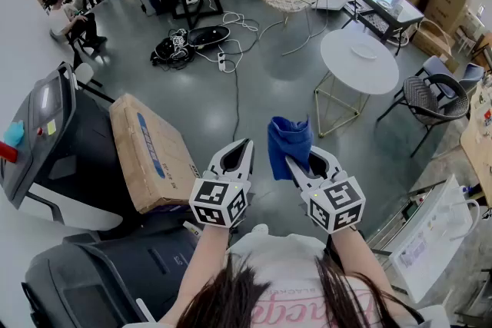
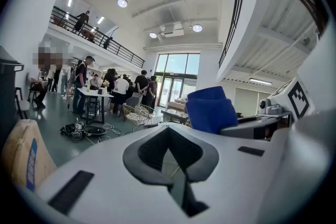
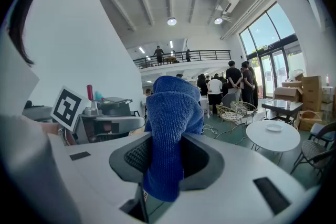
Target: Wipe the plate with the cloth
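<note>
BLUE CLOTH IN HAND, PLATE NOT YET REACHED. The blue cloth (image 3: 170,128) stood bunched and upright in the right gripper (image 3: 168,165). Its 2 jaws were pinched on the cloth's lower part, and the top rose free above them. We held it in the air over the grey floor (image 1: 261,104), close in front of us. The only plate (image 1: 364,51) we could make out, small and white, lay on the round white surface (image 1: 338,73), well apart from the cloth and across the floor to our right. The left gripper (image 2: 170,157) hovered just beside the right, its jaws pressed together with nothing between them. By our reading the task had barely begun. The cloth was in hand, but no wiping had started, and the approach to the plate, the contact and the wipe itself were all left to do. Little writing could be read. The cardboard box (image 1: 150,150) at our left bore a blue stripe with print too small to make out. Pink lettering on our shirt (image 1: 277,257) was cut off by hair, and the marker cubes (image 1: 218,203) carried only black-and-white squares.
</note>
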